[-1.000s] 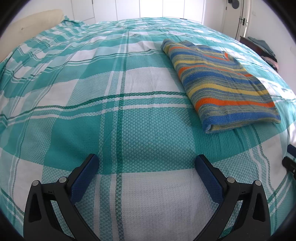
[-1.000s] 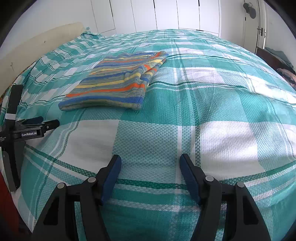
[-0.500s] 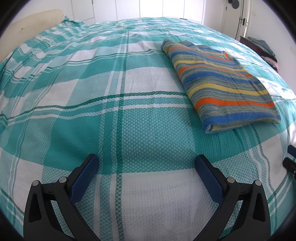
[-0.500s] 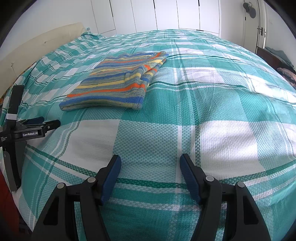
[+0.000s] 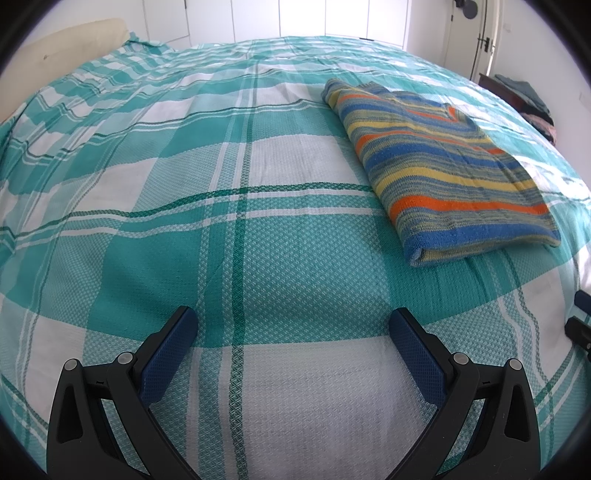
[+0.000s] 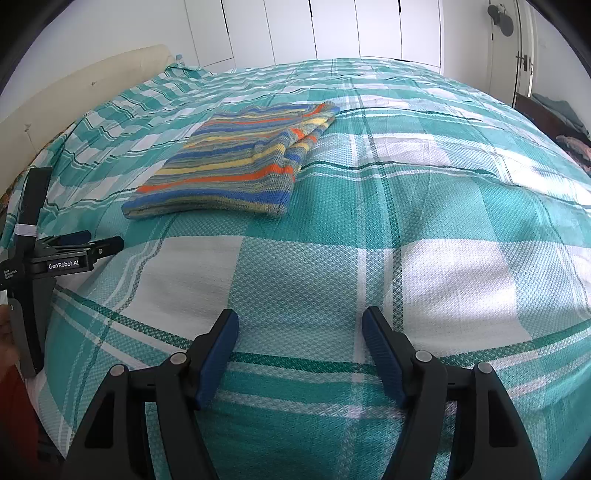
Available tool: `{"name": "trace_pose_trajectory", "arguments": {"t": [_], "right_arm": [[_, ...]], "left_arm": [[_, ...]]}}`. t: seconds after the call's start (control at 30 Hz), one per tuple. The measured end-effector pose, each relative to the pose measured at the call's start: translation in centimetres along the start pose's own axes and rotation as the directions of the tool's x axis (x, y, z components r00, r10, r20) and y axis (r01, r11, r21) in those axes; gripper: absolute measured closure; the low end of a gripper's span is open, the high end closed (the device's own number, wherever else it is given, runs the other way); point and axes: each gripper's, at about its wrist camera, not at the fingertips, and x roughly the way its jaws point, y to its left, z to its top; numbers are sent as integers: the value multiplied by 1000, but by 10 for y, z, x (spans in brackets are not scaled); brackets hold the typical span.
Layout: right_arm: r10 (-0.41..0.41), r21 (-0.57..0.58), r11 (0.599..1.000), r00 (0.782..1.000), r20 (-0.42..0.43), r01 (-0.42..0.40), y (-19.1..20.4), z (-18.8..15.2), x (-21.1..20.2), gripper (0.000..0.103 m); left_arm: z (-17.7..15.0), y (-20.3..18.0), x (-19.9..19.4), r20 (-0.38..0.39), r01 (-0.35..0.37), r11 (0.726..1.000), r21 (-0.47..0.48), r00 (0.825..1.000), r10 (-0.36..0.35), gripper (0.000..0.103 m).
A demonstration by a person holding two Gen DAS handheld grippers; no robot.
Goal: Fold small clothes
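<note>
A striped knit garment (image 5: 443, 166) in blue, yellow and orange lies folded into a flat rectangle on the teal plaid bedspread (image 5: 221, 221). It also shows in the right wrist view (image 6: 240, 162), at upper left. My left gripper (image 5: 291, 325) is open and empty, hovering over the bed near its front edge, with the garment ahead to its right. My right gripper (image 6: 299, 325) is open and empty, with the garment ahead to its left. The left gripper's body shows at the left edge of the right wrist view (image 6: 55, 258).
A cream headboard (image 6: 74, 88) runs along the bed's left side. White wardrobe doors (image 6: 332, 29) stand behind the bed. A door (image 5: 469, 37) and a dark shelf with piled clothes (image 5: 524, 99) are at far right.
The right gripper's view has drifted slightly; the garment and the left gripper have not visibly moved.
</note>
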Motion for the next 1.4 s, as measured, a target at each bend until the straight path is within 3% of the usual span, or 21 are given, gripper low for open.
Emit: {"name": "trace_pose_trajectory", "arguments": {"t": [0.17,0.23,0.27,0.3,0.37,0.43,0.47,0.5,0.6,0.63,0.67,0.73,0.8,0.87,0.93,1.03,1.1,1.17,1.27,1.4], "right_arm": [[5,4,1000,1000,-31,-5,1,3,0,31],[36,15,999,997,-69,-35,0,9,-4,28],[71,41,997,994,-82,-68,-4,14,-8,28],[125,85,989,989,-79,-118,-12,21,-12,28],[211,175,963,978,-11,-205,-34,40,-23,28],[247,208,944,967,66,-255,-53,65,-27,28],[272,222,933,959,86,-284,-62,81,-21,28],[316,246,912,944,90,-329,-71,98,-8,28],[468,360,814,882,62,-457,-96,137,52,28],[487,396,794,873,39,-461,-102,143,71,28],[503,423,778,864,21,-464,-105,147,86,28],[565,478,725,825,-2,-496,-110,150,114,28],[617,490,685,787,3,-539,-108,154,133,29],[680,485,644,734,-8,-591,-101,161,148,30],[705,485,629,708,-28,-607,-93,168,162,31],[713,486,626,700,-38,-610,-82,178,175,35],[718,476,630,693,-56,-614,-73,185,185,41],[708,467,645,702,-70,-604,-68,189,190,47],[708,506,622,705,-38,-598,-71,197,198,47],[692,503,637,721,-39,-584,-68,210,204,47]], "left_arm": [[0,-1,0,-3,-5,1000,4,1000,5,0],[7,1,1,-62,12,1000,-3,998,-12,1],[15,6,-3,-129,51,999,-4,990,-51,2],[20,11,-10,-144,83,996,-26,986,-86,4],[35,31,-41,-27,228,964,-135,972,-234,5],[54,40,-51,58,355,915,-191,935,-351,5],[69,38,-44,52,400,895,-196,916,-398,5],[83,32,-31,38,425,886,-186,904,-426,5],[103,17,8,-21,425,891,-161,901,-434,9],[107,12,23,-58,438,883,-168,890,-453,19],[110,8,38,-101,470,863,-184,864,-493,29],[114,0,57,-144,527,823,-212,816,-559,31],[120,-4,68,-131,557,801,-221,797,-590,31],[126,-3,80,-114,583,770,-259,774,-623,31],[131,-2,91,-103,603,737,-305,749,-655,31],[139,1,103,-96,625,694,-357,715,-693,32],[142,6,107,-99,622,683,-382,708,-700,37],[142,8,106,-118,608,689,-395,710,-694,40],[133,6,93,-161,606,700,-378,702,-694,40],[117,-4,78,-224,618,722,-313,690,-688,40]]}}
